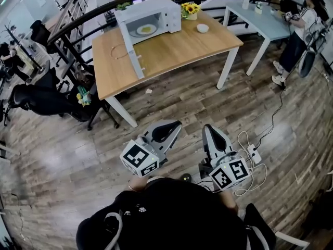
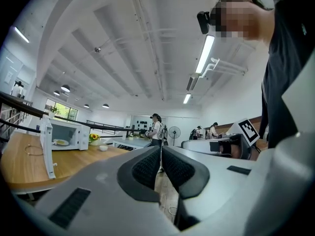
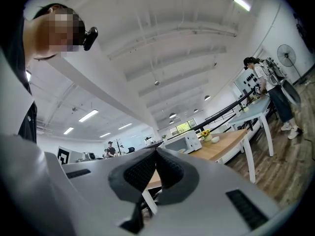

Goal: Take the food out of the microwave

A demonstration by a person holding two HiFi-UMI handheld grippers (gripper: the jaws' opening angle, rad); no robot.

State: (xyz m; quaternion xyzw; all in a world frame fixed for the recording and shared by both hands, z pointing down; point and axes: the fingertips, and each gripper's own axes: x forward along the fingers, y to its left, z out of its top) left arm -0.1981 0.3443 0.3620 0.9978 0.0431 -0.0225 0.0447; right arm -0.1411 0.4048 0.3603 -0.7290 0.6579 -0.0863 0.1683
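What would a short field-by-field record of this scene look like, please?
microwave: on the table, door open
food: yellow, on a plate inside the microwave
also on the table: flowers and bowl, to the microwave's right in the head view
left hand-held gripper: shut, empty, short of the table
right hand-held gripper: shut, empty, short of the table
task: food not yet taken out

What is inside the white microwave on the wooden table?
Its door stands open. Inside the microwave lies a white plate with yellow food. What the food is cannot be told; in the head view the roof covers the chamber's back.
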